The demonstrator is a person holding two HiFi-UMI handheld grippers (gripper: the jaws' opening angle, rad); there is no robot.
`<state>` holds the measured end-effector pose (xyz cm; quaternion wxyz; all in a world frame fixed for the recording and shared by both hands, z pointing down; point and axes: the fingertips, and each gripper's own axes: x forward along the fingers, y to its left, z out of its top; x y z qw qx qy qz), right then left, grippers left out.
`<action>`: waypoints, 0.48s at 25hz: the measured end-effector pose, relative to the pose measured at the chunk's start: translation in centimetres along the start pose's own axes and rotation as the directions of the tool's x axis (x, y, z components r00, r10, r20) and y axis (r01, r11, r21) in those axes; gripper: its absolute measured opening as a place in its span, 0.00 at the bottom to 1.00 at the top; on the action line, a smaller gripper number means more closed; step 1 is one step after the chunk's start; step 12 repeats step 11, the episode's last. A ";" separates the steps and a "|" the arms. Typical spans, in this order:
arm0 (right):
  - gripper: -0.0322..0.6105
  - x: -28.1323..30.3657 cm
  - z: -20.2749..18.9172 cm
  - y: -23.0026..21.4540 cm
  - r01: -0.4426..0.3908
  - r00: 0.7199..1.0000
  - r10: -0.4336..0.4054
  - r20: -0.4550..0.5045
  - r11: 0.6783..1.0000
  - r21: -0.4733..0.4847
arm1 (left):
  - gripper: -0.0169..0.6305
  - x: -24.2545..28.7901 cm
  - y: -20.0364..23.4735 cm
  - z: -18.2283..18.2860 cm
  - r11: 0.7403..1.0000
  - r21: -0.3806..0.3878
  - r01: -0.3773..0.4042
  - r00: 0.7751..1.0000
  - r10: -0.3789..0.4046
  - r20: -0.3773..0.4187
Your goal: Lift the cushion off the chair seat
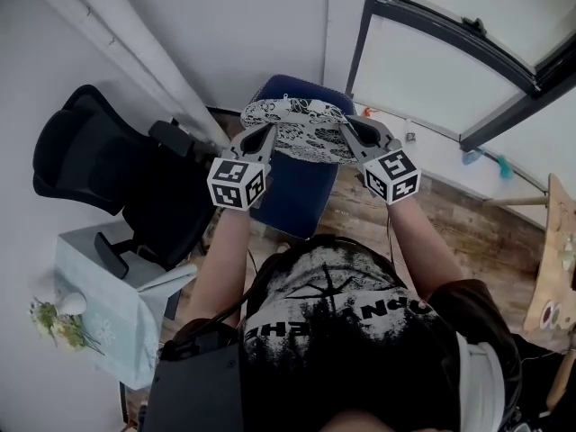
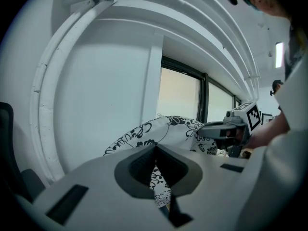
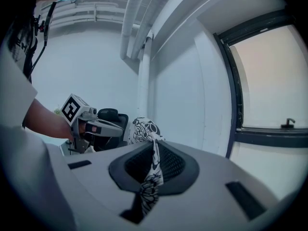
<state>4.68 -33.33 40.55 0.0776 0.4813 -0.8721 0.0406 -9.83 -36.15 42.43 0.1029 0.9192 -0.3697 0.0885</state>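
A white cushion (image 1: 300,126) with a black floral print hangs in the air above the dark blue chair seat (image 1: 292,183). My left gripper (image 1: 266,136) is shut on its left edge and my right gripper (image 1: 347,131) is shut on its right edge. In the left gripper view the printed fabric (image 2: 159,184) is pinched between the jaws of the left gripper (image 2: 155,163) and the cushion (image 2: 154,131) spreads beyond them. In the right gripper view a fold of the fabric (image 3: 153,177) runs through the closed jaws of the right gripper (image 3: 155,150).
A black office chair (image 1: 117,178) stands to the left, close to the blue chair. A pale table (image 1: 99,309) with a small plant (image 1: 61,318) is at lower left. White wall and pipes (image 1: 126,52) lie ahead, a dark window frame (image 1: 468,34) at upper right.
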 end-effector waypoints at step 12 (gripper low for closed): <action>0.10 0.0 0.7 -0.1 -0.003 1.000 0.003 0.012 1.000 0.004 | 0.05 0.2 0.0 0.3 1.000 0.004 -0.006 1.000 0.006 0.009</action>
